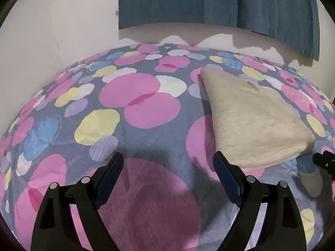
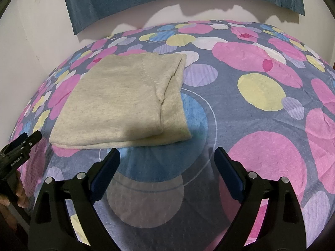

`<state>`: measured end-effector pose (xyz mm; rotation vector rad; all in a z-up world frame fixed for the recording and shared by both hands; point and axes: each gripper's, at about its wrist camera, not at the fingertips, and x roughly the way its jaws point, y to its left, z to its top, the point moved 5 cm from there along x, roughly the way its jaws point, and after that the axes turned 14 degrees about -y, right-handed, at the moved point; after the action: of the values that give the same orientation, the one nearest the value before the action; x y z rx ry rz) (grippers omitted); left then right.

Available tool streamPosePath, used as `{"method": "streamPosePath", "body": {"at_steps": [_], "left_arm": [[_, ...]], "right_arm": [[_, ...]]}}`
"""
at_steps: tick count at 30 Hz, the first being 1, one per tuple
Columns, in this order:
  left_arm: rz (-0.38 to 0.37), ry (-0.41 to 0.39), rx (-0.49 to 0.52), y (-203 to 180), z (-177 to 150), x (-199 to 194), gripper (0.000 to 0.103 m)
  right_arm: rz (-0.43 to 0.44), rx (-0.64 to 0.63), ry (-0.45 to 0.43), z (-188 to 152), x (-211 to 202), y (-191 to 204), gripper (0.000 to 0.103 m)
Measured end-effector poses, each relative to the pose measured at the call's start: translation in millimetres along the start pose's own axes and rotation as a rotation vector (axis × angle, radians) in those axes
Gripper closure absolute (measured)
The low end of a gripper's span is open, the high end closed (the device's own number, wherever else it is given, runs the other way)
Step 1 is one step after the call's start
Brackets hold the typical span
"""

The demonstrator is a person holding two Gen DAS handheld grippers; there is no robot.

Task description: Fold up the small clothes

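Folded cream top [image 2: 119, 102] flat on spotty bed sheet [image 2: 261, 87]. Left hand-held gripper [image 1: 167, 167] wide open, empty. Right hand-held gripper [image 2: 167, 163] wide open, empty too.

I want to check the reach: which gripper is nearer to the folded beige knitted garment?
Right, slightly. The right gripper hovers just before the folded beige knitted garment; the left gripper is off its left corner.

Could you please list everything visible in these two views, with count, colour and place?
folded garment: one, beige, lying flat on the bedsheet
bedsheet: one, grey-blue with pink, yellow, blue and lilac circles, covering the bed
curtain: one, teal, hanging on the white wall behind
wall: white, behind the bed
left hand-held gripper: one, black with blue pads, open, empty, left of the garment
right hand-held gripper: one, black with blue pads, open, empty, before the garment
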<state>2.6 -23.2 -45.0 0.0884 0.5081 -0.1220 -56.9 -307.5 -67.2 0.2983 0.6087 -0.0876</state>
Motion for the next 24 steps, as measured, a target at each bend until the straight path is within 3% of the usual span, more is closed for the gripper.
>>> {"method": "streamPosePath", "body": {"at_steps": [24], "left_arm": [[0.015,0.049,-0.016,1.3,-6.9,7.2,0.017]], "right_arm": [[-0.002,0.001,0.004,-4.2,-0.9,5.0,0.012]]}}
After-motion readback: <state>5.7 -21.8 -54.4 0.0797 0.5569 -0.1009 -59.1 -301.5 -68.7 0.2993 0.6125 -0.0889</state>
